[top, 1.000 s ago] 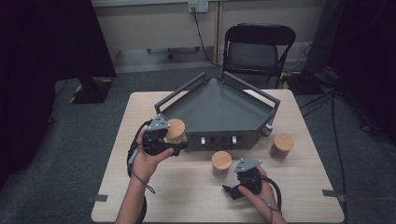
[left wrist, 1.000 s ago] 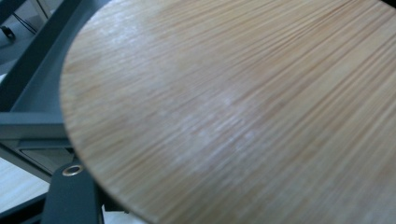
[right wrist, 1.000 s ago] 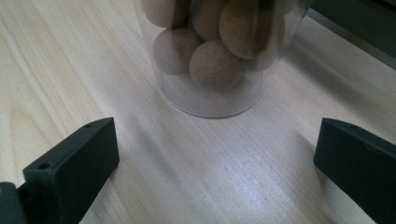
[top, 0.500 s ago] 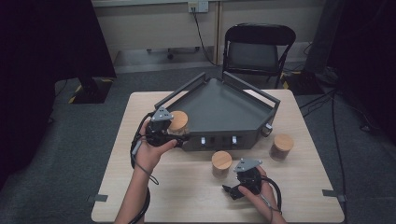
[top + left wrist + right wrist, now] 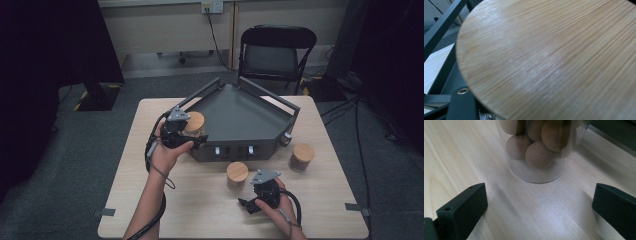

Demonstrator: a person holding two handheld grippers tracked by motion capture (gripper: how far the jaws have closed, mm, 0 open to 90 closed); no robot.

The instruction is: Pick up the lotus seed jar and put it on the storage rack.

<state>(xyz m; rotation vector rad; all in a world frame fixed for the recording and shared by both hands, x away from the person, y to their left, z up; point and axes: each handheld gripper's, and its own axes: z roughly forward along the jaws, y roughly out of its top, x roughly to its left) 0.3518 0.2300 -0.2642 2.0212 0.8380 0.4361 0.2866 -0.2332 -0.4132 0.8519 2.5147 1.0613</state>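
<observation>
- While the left claw [image 5: 192, 134] is clamped on a clear glass jar with a round bamboo lid [image 5: 194, 123], that jar hangs at the left rim of the dark grey angular metal tray [image 5: 240, 117] at the far middle of the light wooden tabletop [image 5: 135, 150]; the lid's wood grain fills most of the left gripper view [image 5: 549, 57].
- The right claw [image 5: 250, 204], jaws apart, rests near the tabletop's front edge, pointing at a second bamboo-lidded glass jar of brown balls [image 5: 541, 147], [image 5: 237, 175], not touching it.
- A third matching jar [image 5: 301, 157] stands beside the tray's right front corner.
</observation>
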